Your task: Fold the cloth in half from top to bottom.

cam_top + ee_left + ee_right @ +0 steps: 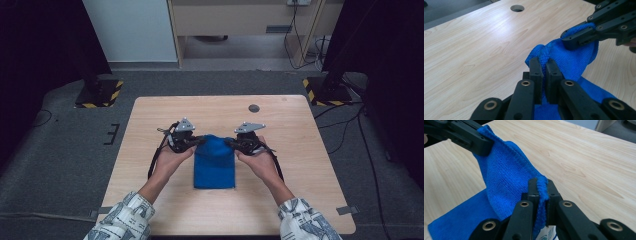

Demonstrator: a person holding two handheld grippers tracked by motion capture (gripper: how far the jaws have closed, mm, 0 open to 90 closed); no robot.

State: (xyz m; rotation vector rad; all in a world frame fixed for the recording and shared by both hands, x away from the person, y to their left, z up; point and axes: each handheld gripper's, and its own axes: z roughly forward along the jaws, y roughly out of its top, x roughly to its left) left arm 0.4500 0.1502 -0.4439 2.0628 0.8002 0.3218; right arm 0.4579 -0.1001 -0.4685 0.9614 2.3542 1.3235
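Grippers first: left gripper [199, 140] has jaws pinched nearly together on the far left corner of the blue cloth [214, 162], hem bunched up between the pads, as left gripper view shows close up [543, 65]. Right gripper [230, 143] likewise clamped, jaws almost closed w/ the far right corner's stitched edge squeezed between them [541, 189]. Both hands come in from the near edge, one per side, palms turned inward.

Cloth sits approx mid table [150, 115], folded into a narrow strip running toward the person. Its far end is lifted off the wood by the two grips & sags a bit between them; near end lies flat. Round cable hole [254, 108] in the tabletop lies beyond, well apart from the cloth.

Step in hand, by the look of it: a fold, w/ the far edge picked up ready to carry toward the near edge. An unfolding pull can't be ruled out, tbh.

Next move prob needs both grippers travelling together at even height, keeping the edge taut so corners stay aligned, then lowering onto the near end before the jaws let go. Uneven pace would skew the fold.
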